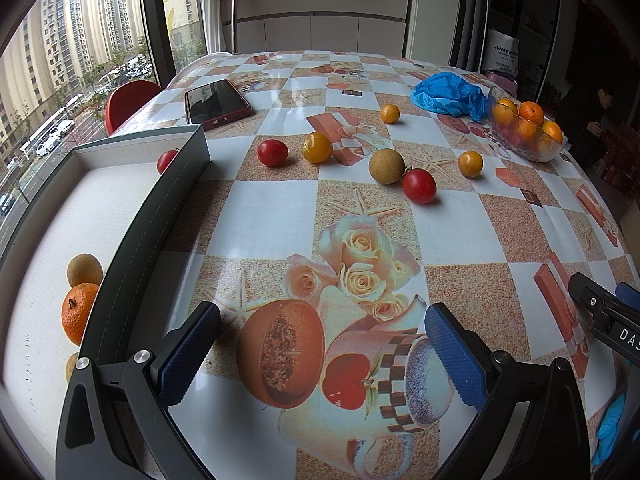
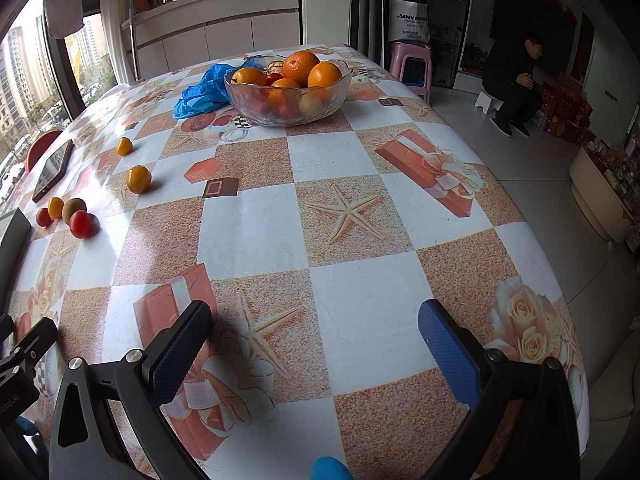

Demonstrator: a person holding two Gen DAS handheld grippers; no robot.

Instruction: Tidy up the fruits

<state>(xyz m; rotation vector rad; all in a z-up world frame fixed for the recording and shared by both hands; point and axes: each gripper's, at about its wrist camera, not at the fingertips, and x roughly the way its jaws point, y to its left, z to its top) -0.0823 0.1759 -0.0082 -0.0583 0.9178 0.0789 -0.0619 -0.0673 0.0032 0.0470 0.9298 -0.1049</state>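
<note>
Right now both grippers hang low over the patterned tablecloth (image 2: 352, 216), and neither one holds anything. On the left gripper (image 1: 320, 344) the jaws are spread wide, blue pads facing each other over the printed melon and roses. The right gripper (image 2: 316, 344) stands just as wide apart, above a bare white square and a starfish print.

Off to the left sits the white tray (image 1: 48, 216) with its grey wall; inside it I can see a mandarin (image 1: 78, 312) touching a brown longan (image 1: 84, 270), and a third round fruit peeks out lower down, half hidden behind the left gripper's frame. A red tomato (image 1: 166, 160) shows just past the tray's far corner.

Loose on the table, further out: a red cherry tomato (image 1: 272, 153) next to a yellow one (image 1: 317, 147), then a tan longan (image 1: 386, 166) touching another red tomato (image 1: 419, 186), with a small yellow fruit (image 1: 470, 164) near them and one more (image 1: 389, 113) beyond.

At the far end stands the glass bowl (image 2: 288, 100), heaped with oranges (image 2: 301, 63). A crumpled blue bag (image 2: 200, 94) lies against it. A phone (image 1: 218, 103) rests face up near the window edge.
</note>
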